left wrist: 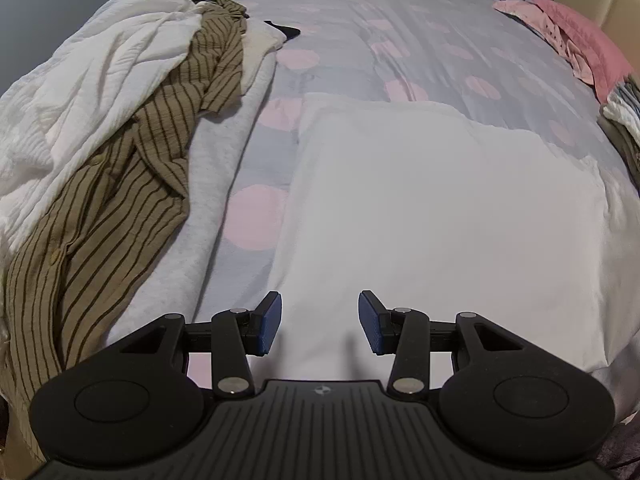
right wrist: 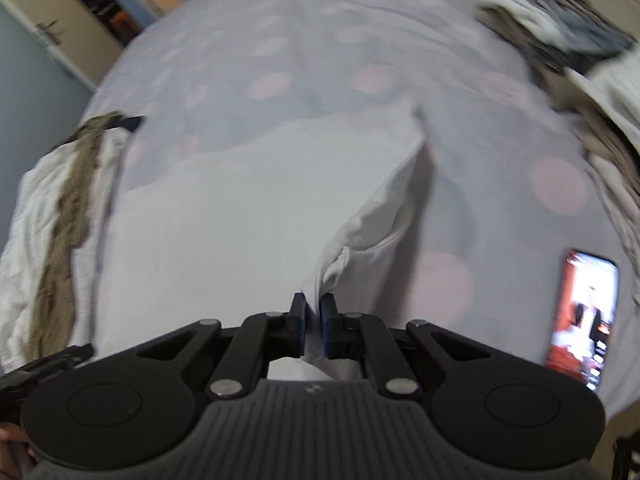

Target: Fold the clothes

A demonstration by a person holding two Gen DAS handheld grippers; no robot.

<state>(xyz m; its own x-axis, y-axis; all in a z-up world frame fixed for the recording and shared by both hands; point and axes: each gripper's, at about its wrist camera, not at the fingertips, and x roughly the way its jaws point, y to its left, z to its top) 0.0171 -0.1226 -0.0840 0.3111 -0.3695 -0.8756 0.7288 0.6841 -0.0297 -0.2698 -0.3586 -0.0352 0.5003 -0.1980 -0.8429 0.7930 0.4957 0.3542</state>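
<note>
- We are pinching the white garment's [right wrist: 256, 216] bunched edge in the right tool [right wrist: 314, 326], lower centre.
- We are holding the left tool [left wrist: 319, 322] spread above it, gripping nothing.

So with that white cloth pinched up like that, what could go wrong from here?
The right gripper pinches only a small bunched bit of the white garment, so it could slip out. The left gripper stands open above the cloth, holding nothing, so the flat layers may drag. The lit phone lies on the bedspread close by and might get swept.
</note>
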